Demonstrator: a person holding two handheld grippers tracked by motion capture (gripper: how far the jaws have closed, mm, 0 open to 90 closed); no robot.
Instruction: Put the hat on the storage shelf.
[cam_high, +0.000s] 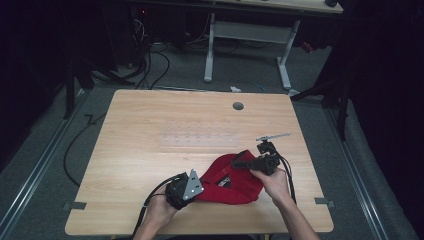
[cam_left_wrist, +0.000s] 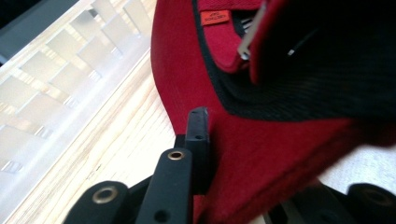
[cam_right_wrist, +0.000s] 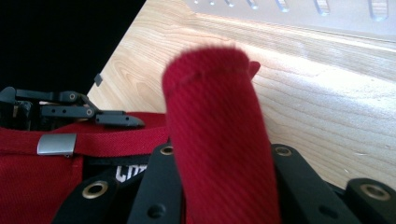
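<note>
1. A red cap lies upside down on the near right part of the wooden table, its black inner lining and a small red label facing up
2. The left hand comes in from the near edge, its forearm angled slightly to the right; the left gripper points right, its grey plate on top, and meets the cap's near left edge
3. In the left gripper view the jaws stand narrow, clamped on the red fabric of the cap's edge
4. The right hand reaches in from the near right, forearm slanting up and to the left; the right gripper points left over the cap's far right side
5. In the right gripper view its jaws pinch a raised fold of red cloth between them; the cap's metal strap buckle shows beside them
6. A clear plastic tray with a row of slots lies flat beyond the cap, apart from it
</note>
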